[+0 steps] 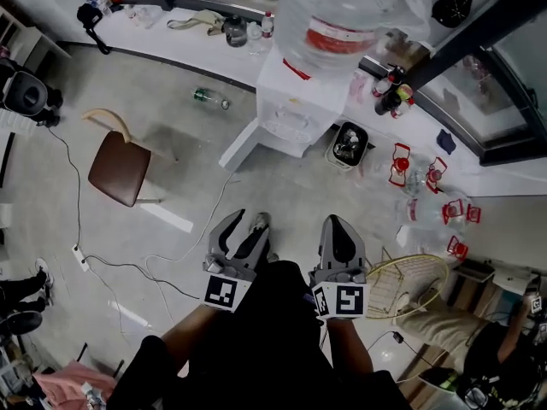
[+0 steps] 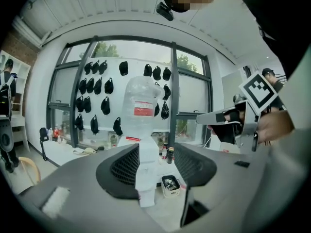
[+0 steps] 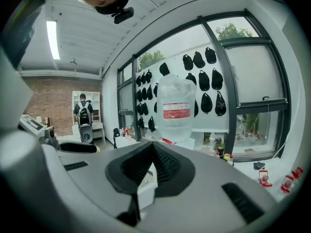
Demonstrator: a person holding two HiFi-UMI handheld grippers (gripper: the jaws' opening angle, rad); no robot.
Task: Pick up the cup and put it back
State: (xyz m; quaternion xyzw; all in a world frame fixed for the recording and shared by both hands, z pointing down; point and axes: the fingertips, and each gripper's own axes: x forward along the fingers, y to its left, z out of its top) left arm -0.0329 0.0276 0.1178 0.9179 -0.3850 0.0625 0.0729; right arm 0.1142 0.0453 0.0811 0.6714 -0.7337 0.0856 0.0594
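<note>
Chair (image 1: 120,167) with a brown seat stands on the floor ahead of the left claw (image 1: 244,227) and off to its left. A green bottle (image 1: 208,97) lies farther ahead on that same side. The left claw's jaws stand about half apart and hold nothing; through the gap its own view shows only the white dispenser (image 1: 295,101), well ahead of it. A big clear jug (image 1: 350,15) with a red label sits upside down on top of the dispenser. A small bin (image 1: 349,143) stands just beside the dispenser's foot, ahead of the right claw (image 1: 339,226). The right claw's jaws meet at the tips and grip nothing. The two claws are side by side, both pointing toward the dispenser. Just right of the right claw is a yellow wire frame (image 1: 414,280), perhaps a chair back. The cup cannot be picked out in any view; neither claw has it.
</note>
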